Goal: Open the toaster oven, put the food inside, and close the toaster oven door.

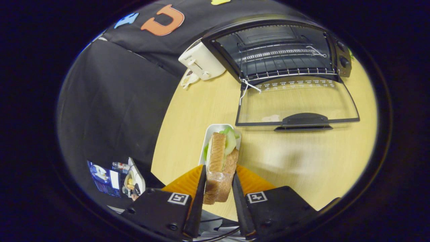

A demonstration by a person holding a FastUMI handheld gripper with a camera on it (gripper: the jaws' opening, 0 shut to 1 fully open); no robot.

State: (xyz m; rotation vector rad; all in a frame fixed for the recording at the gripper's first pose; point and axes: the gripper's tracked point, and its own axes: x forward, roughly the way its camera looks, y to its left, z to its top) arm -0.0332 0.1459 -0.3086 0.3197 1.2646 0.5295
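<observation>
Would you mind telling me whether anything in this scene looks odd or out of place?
One small thing: a loose white string dangles from the toaster oven rack's front corner onto the open door. Otherwise the gripper grips the sandwich squarely above its white tray.

A: What was the state of the oven (282, 50)?

B: It stood at the far side of the table, black, with its glass door (295, 101) folded down flat onto the tabletop, handle toward the viewer. A wire rack (285, 72) showed inside the cavity.

A: And the food?

B: A sandwich (220, 161) of brown bread with green filling stood on edge, clamped between both fingers of the gripper (218, 188), above a white tray (210, 134), well short of the door.
</observation>
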